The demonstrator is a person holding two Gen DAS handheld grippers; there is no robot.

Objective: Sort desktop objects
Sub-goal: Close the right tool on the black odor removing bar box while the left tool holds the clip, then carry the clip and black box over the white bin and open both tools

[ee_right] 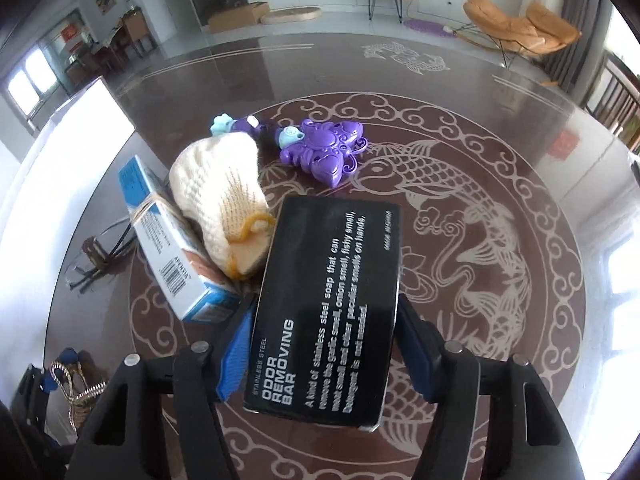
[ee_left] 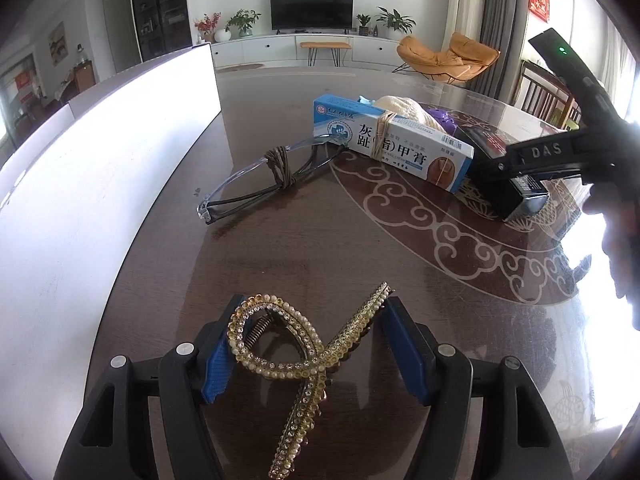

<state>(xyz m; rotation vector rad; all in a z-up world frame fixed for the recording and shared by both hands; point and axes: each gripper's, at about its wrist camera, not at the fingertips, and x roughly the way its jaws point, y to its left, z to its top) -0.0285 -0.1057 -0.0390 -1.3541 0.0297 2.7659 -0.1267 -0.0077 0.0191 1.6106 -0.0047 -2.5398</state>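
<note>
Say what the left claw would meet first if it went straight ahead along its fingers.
Probably bare table first; the left claw, shut on the hair clip, points toward the glasses, though depth is unclear.

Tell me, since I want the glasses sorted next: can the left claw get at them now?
Probably not yet: the left claw is shut on the hair clip. The path to the glasses looks free.

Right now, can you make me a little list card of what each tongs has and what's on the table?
left tongs: around the gold hair clip
right tongs: gripping the black soap box
table: dark, with a fish pattern
waiting: glasses, blue-and-white box, cream knit item, purple toy
white bin: at the left
</note>
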